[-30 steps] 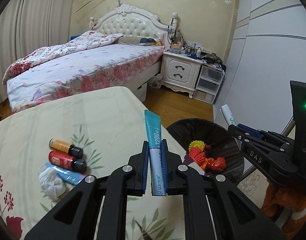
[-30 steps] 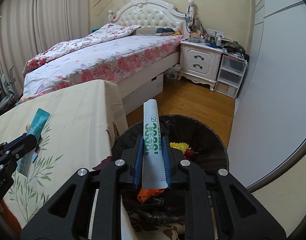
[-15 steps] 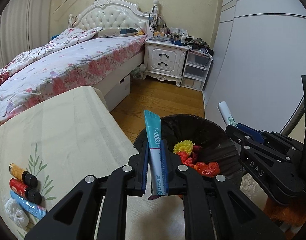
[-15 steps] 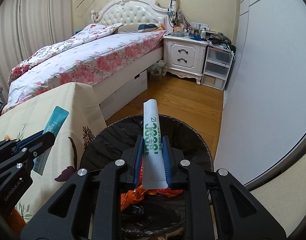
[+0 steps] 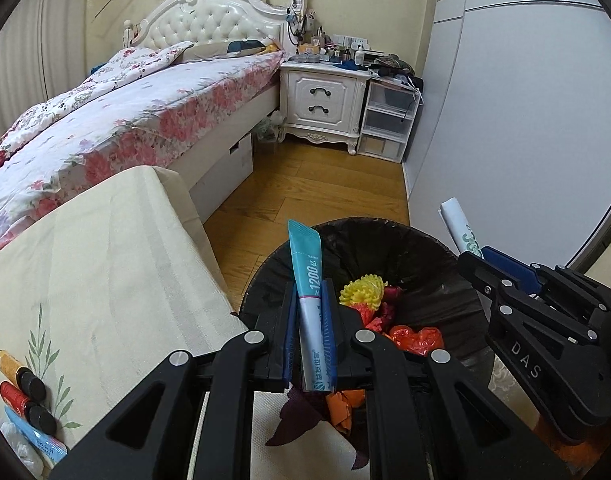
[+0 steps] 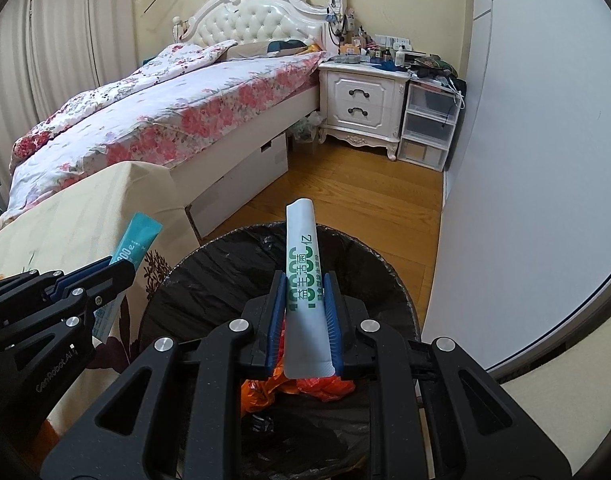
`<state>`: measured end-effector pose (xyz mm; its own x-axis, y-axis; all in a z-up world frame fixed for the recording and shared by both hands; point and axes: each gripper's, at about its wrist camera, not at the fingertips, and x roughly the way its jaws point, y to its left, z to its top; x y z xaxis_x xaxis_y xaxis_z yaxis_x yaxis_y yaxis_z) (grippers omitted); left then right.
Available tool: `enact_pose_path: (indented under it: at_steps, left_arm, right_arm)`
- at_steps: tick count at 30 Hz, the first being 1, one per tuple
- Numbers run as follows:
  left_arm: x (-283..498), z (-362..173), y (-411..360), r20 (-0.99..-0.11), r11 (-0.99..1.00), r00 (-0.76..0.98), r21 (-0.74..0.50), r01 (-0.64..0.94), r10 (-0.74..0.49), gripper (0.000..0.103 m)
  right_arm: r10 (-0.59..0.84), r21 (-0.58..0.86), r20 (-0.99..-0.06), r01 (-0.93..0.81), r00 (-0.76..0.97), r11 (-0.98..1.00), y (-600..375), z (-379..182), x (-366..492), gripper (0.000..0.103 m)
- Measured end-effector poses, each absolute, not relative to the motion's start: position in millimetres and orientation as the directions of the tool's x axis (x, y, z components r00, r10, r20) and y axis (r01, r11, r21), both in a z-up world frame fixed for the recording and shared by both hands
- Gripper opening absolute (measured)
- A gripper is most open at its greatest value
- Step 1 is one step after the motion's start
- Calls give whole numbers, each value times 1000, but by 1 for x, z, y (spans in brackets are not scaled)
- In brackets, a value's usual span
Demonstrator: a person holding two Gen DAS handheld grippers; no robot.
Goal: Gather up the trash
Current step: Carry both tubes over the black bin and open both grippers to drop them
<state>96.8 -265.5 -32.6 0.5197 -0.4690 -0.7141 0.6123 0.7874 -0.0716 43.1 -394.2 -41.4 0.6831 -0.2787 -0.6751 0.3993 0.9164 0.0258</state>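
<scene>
My left gripper (image 5: 310,322) is shut on a blue sachet (image 5: 308,280), held upright over the near left rim of the black-lined trash bin (image 5: 421,256). My right gripper (image 6: 305,312) is shut on a white and green sachet (image 6: 303,276), held upright above the bin (image 6: 225,264). The bin holds red, orange and yellow trash (image 5: 369,300). The right gripper also shows in the left wrist view (image 5: 477,260), and the left gripper in the right wrist view (image 6: 117,272).
A table with a cream floral cloth (image 5: 105,264) stands left of the bin; two small bottles (image 5: 21,392), a blue sachet and a white wad lie at its near left. A bed (image 5: 145,112), a nightstand (image 5: 321,104) and a grey wardrobe (image 5: 525,120) surround the wooden floor.
Both grippers have moved right and forward, from the table edge to over the bin. Each still holds its sachet.
</scene>
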Motion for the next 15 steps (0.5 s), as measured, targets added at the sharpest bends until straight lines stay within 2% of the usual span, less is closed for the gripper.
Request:
enact_pose_path:
  at_steps: [10,13,15]
  left_arm:
    - [101,-38,-276,-730,787,513,-56,614,-452,13]
    - [102,-40,-278,-735,788,513,-49,613,-445,20]
    - [102,-40,-278,-734,791,517,-47,610,-442,33]
  right_arm:
    - [-281,34,-680,412,677,911,-400,-45,45,19]
    - [-285,33,-677,415,678,909,-402,-46,44,25]
    - [-297,29,-672,425,679,905,-402,-46,42,35]
